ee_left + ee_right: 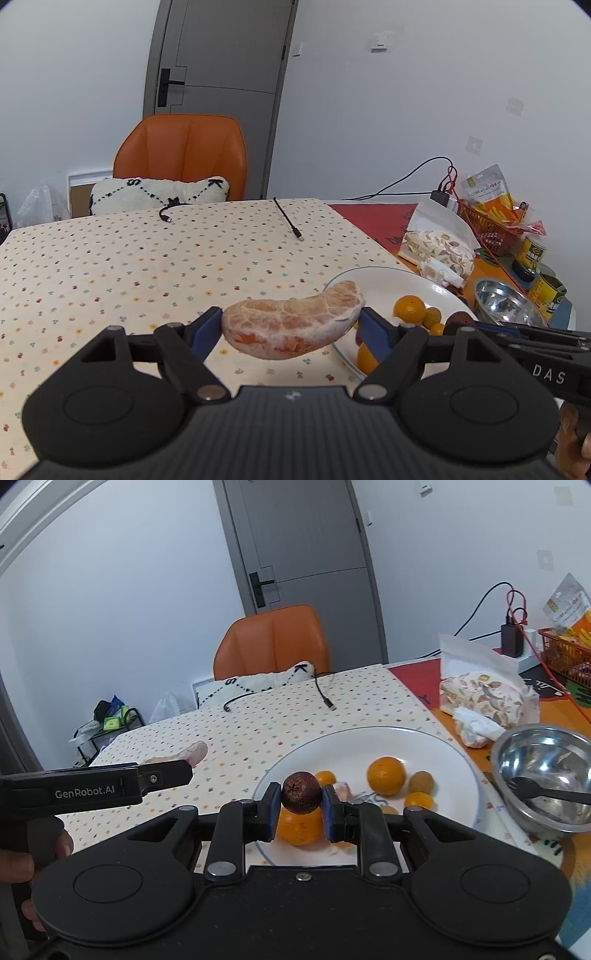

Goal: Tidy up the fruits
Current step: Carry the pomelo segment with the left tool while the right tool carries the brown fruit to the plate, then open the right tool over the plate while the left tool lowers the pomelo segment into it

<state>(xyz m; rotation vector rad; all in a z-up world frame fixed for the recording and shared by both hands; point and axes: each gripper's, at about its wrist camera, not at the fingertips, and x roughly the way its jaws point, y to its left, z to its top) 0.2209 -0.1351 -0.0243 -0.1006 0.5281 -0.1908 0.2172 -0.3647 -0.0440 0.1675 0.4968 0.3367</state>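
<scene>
**Both grippers hold fruit by the white plate**

While the left gripper (291, 325) clamps a peeled pomelo segment (291, 325) lengthwise between its blue pads, the segment hangs above the dotted tablecloth (147, 258), just off the left rim of the white plate (384, 280). The right gripper (301, 806) grips a dark, wrinkled round fruit (301, 792) above the near part of the plate (369, 742), with an orange (299, 827) directly below it. More fruit lies on the plate: a larger orange (386, 775), several small kumquats (418, 800) and a brownish round fruit (421, 782). Beyond the plate's right rim stands a steel bowl (517, 753) holding a black spoon (543, 792); a snack bag (484, 698) lies toward the far right of the tabletop.
</scene>
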